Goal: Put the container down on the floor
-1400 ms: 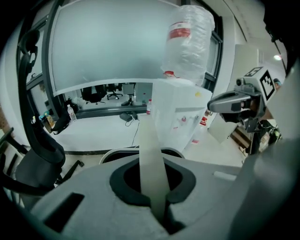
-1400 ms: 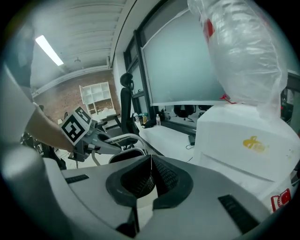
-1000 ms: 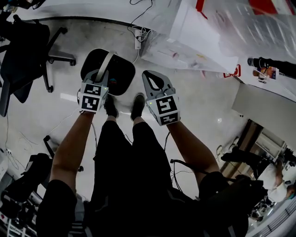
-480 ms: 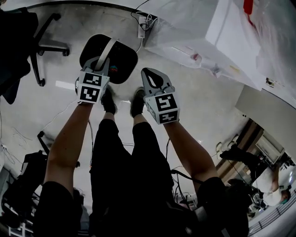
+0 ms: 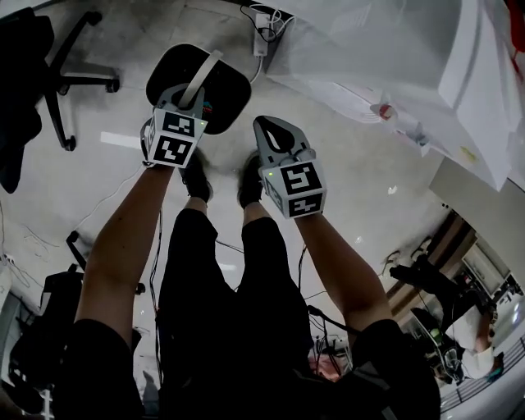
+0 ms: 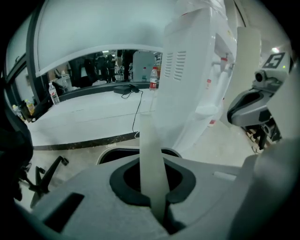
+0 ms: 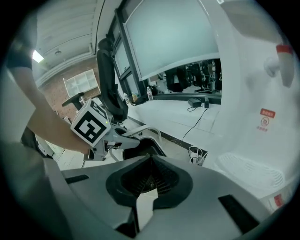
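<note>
1. Black container (image 5: 230, 86) with a pale rim hangs over the grey floor (image 5: 353, 189), just ahead of the person's shoes (image 5: 197, 179). I can't tell whether its base touches down.
2. My left gripper (image 5: 191, 100) has its jaws clamped on the container's white handle (image 5: 207, 75), which runs up straight between them in the left gripper view.
3. My right gripper (image 5: 265, 125) sits just beside the left one and apart from the container, jaws together with nothing between them.
4. From the right gripper view I see the left gripper's marker cube (image 7: 91, 124) above the container's open mouth.
5. A white plastic-wrapped appliance (image 5: 394, 49) stands near the container's right. A power strip (image 5: 264, 20) lies on the floor beyond the container, and a black office chair (image 5: 49, 74) sits well off to the left.
</note>
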Motion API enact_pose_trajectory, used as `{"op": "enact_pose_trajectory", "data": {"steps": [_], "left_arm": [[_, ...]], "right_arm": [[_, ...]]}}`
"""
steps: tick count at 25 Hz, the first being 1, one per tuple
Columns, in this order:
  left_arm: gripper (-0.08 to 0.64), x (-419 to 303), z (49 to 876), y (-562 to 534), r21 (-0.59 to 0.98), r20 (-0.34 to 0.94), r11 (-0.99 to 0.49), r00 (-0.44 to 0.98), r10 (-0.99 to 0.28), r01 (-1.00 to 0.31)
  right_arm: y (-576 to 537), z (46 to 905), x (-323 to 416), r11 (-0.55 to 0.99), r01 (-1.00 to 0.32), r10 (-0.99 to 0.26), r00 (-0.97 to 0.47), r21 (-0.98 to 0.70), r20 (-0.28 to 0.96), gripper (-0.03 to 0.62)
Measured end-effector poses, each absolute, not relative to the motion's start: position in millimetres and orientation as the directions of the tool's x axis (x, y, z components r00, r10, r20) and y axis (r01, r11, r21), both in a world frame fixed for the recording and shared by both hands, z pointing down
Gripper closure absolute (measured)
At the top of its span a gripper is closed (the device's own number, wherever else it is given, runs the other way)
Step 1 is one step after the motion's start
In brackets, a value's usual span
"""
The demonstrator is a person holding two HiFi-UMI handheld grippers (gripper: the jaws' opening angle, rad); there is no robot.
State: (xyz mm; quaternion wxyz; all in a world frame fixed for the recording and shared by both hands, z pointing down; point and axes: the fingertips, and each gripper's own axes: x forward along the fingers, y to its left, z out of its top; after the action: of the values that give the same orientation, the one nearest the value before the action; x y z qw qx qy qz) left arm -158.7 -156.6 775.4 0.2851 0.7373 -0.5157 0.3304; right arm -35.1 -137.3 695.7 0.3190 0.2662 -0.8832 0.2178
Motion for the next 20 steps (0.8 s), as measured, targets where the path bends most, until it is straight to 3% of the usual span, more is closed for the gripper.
{"op": "enact_pose_trajectory", "data": {"steps": [20], "left_arm": [[0.551,-169.1,884.3,-180.8,0.154,0.802,-0.298,0.296,-0.520,-0.942]], "right_arm": [[-131.5,780.7,-26.6,0.668,-0.697,-0.355,-0.606,-0.260,0.712,0.583]]}}
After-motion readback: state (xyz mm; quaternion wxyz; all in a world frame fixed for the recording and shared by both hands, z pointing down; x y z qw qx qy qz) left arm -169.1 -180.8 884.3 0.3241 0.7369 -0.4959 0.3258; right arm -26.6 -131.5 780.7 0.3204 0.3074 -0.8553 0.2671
